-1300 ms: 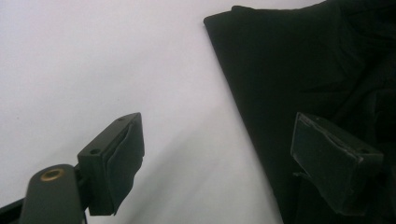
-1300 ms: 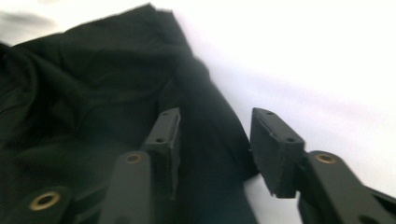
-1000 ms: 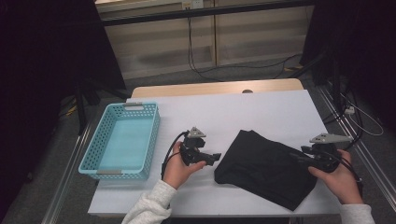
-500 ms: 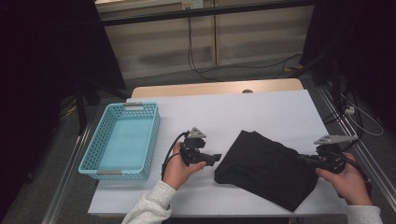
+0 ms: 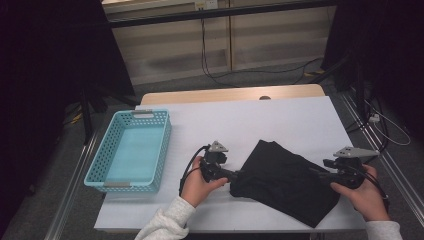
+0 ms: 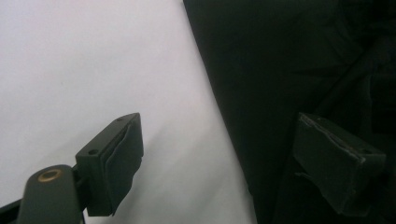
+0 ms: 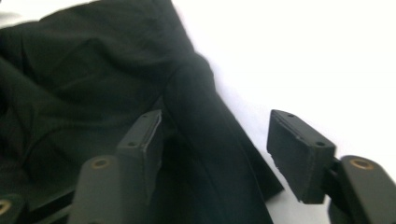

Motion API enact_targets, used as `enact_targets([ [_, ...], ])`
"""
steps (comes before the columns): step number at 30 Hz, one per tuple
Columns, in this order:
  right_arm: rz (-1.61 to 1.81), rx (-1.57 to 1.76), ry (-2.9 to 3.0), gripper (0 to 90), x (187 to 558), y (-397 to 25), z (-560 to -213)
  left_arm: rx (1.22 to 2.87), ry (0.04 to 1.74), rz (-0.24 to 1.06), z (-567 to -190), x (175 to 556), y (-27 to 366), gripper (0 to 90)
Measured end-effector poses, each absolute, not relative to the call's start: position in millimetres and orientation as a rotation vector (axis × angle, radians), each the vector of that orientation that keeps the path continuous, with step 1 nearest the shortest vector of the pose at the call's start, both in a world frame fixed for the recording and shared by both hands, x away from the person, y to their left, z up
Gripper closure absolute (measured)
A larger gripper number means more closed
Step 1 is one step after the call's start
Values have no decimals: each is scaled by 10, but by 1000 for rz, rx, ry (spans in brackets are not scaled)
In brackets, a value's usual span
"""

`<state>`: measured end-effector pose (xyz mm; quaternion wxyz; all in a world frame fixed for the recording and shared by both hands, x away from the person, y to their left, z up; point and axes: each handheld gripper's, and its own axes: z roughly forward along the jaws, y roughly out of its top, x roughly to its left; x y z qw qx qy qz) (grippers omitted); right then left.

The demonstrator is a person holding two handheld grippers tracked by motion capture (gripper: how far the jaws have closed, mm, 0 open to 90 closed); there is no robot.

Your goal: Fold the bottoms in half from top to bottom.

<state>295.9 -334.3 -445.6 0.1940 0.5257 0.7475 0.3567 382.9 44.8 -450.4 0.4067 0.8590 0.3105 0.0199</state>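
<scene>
- Since the earlier high view, the right tongs (image 5: pixel 320 173) have slid outward along the far-right edge of the black cloth (image 5: pixel 287 182), and the cloth's outline has shifted a little with them; the left tongs (image 5: pixel 234 175) have hardly moved.
- High view: the cloth lies crumpled on the white desk (image 5: pixel 280 120), right of centre, with one pair of tongs at each side edge. The blue basket (image 5: pixel 131 150) sits well apart at the left (nothing in it that I can make out).
- Left gripper view: the left tongs (image 6: pixel 224 158) stand open, one jaw over bare desk, the other over the cloth (image 6: pixel 280 84), so its edge runs between them.
- Right gripper view: the right tongs (image 7: pixel 215 149) are open too, straddling a thick rolled fold of the cloth (image 7: pixel 93 70).
- Risk, as I judge it: closing now could pinch only the top layer of that fold, so the cloth would sag or slip free when lifted; uneven pulls could bunch it further.
</scene>
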Motion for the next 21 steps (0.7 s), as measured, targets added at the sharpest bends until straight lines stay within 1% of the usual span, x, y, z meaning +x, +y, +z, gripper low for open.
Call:
enact_targets([
  [3,1002,1460,2056,267,2967,-3319,-4452,2173,774,44,-4524,3788,423,171],
  [6,1006,1456,2020,237,2971,-3299,-4432,2190,770,40,-4549,3734,393,181],
  [8,1013,1441,2016,234,2970,-3279,-4417,2210,770,27,-4578,3695,374,203],
  [10,1014,1422,2013,233,2969,-3259,-4403,2218,758,50,-4591,3656,363,215],
  [12,1021,1414,2015,231,2962,-3244,-4392,2222,770,45,-4580,3624,360,234],
  [15,1018,1413,2013,232,2956,-3241,-4387,2235,762,65,-4576,3558,354,289],
  [17,1011,1409,2009,232,2955,-3243,-4384,2243,762,86,-4570,3521,353,351],
  [19,1007,1410,2004,235,2952,-3244,-4380,2244,798,68,-4553,3502,364,447],
  [21,1006,1409,2002,235,2951,-3245,-4378,2245,818,84,-4549,3483,364,512],
])
